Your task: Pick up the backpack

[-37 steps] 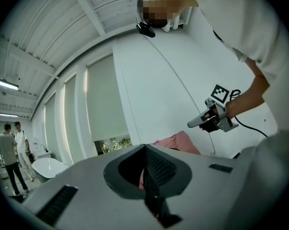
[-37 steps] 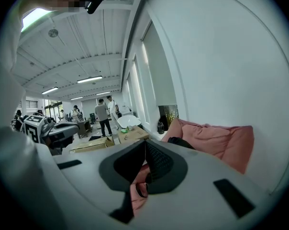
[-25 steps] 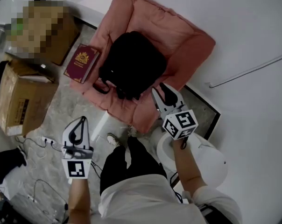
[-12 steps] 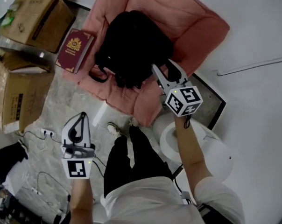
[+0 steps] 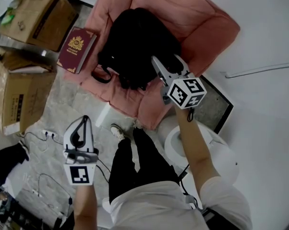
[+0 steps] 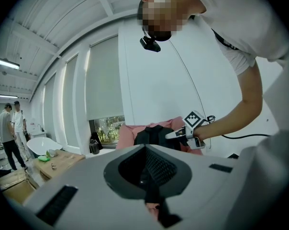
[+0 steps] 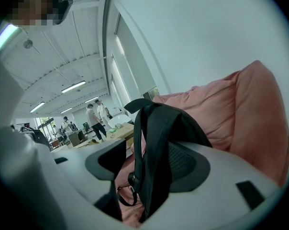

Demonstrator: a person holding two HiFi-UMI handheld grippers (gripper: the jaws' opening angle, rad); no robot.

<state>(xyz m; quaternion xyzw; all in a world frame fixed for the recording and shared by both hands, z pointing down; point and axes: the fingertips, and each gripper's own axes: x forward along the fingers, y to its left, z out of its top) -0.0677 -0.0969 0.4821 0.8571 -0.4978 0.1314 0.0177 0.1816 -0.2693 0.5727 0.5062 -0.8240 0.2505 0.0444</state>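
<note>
A black backpack (image 5: 137, 44) lies on a pink cushioned seat (image 5: 206, 25) at the top of the head view. My right gripper (image 5: 164, 61) reaches over the backpack's near right side. Its jaws are opening, and in the right gripper view a black strap (image 7: 154, 143) of the backpack hangs between them, with the pads apart from it. My left gripper (image 5: 83, 123) hangs low over the floor at the left, well away from the seat. It is shut with nothing in it. The left gripper view shows the backpack (image 6: 151, 135) far ahead beside the right gripper (image 6: 180, 134).
A dark red book (image 5: 76, 49) lies on the seat's left edge. Cardboard boxes (image 5: 34, 13) (image 5: 17, 97) stand at the left. Cables and a power strip (image 5: 49, 135) lie on the stone floor. A white round object (image 5: 221, 162) sits by my right leg. People stand far off.
The right gripper has moved forward onto the backpack's side and its jaws have spread wider. The left gripper stays about where it was, still shut.
</note>
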